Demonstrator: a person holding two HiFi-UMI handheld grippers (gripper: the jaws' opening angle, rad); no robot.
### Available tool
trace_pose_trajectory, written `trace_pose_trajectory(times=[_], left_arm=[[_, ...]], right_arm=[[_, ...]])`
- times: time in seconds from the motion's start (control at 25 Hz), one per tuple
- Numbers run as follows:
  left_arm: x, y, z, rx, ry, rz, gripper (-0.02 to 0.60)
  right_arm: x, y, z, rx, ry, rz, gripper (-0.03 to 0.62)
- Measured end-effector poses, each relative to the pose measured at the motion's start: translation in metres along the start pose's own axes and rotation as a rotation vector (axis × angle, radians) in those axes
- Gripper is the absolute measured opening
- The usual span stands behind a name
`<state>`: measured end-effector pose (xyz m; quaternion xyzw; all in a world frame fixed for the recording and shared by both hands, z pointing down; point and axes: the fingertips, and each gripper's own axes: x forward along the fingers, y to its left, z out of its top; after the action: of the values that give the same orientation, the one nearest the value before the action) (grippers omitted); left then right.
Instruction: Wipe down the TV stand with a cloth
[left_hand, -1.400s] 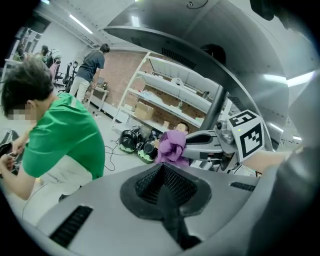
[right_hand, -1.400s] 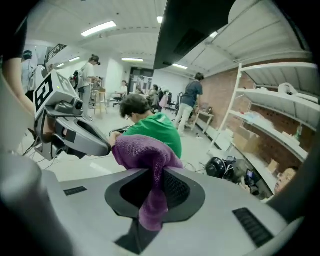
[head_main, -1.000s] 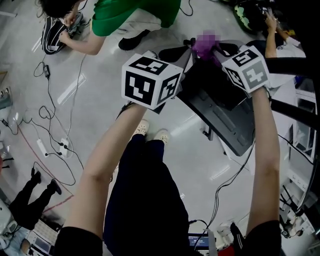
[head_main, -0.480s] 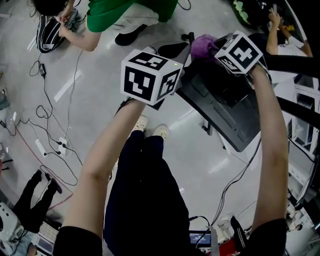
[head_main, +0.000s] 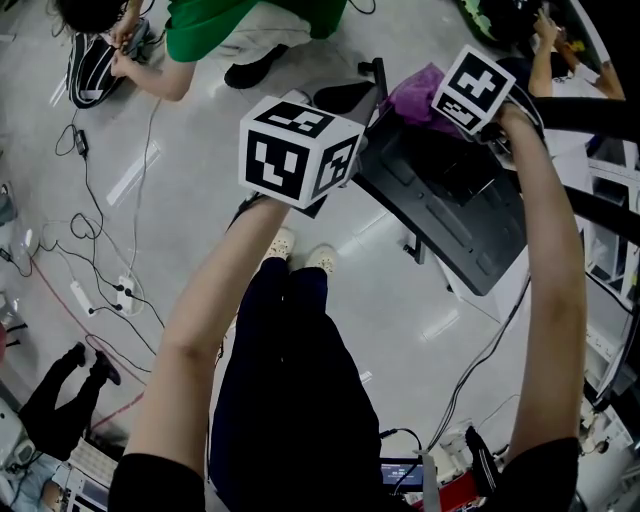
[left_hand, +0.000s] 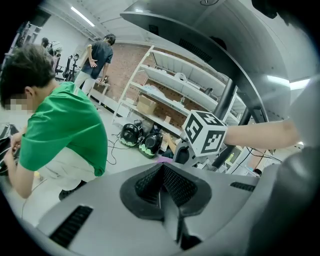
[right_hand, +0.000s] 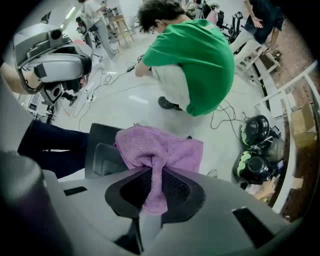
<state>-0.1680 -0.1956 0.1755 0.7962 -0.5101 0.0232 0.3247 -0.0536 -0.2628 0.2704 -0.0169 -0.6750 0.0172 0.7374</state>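
Surroundings: one crouching person in a green shirt (right_hand: 195, 55), two black-and-green helmets (right_hand: 256, 132) and loose cables (head_main: 100, 230) on the floor (head_main: 200, 110).
TV stand (head_main: 450, 210): one, dark, tilted.
Cloth (right_hand: 160, 147): one, purple, pinched between the closed jaws of the right hand-held gripper (right_hand: 154, 176) and draped on the stand's far end.
Left hand-held gripper (left_hand: 162, 175): jaws pressed together, nothing held, positioned just beside the stand.
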Motion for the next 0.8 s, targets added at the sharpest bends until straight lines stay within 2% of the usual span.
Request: trace_pose_trajectory(times=[0.16, 0.28, 0.44, 0.64, 0.8], left_arm=[[-0.001, -0.002, 0.0, 0.001, 0.001, -0.002, 0.006], [-0.003, -0.003, 0.0, 0.002, -0.001, -0.004, 0.006], [-0.007, -0.002, -0.001, -0.001, -0.003, 0.0, 0.006], [-0.011, -0.003, -0.005, -0.001, -0.005, 0.004, 0.006], [-0.012, -0.007, -0.006, 0.002, -0.004, -0.004, 0.006]], right_arm=[[0.003, 0.004, -0.013, 0.012, 0.08, 0.026, 0.067], [0.007, 0.01, -0.024, 0.006, 0.177, 0.045, 0.067], [0.012, 0.019, -0.037, 0.037, 0.264, 0.098, 0.067], [0.012, 0.022, -0.045, 0.16, 0.235, 0.161, 0.067], [0.007, 0.019, -0.041, 0.197, 0.173, 0.137, 0.067]])
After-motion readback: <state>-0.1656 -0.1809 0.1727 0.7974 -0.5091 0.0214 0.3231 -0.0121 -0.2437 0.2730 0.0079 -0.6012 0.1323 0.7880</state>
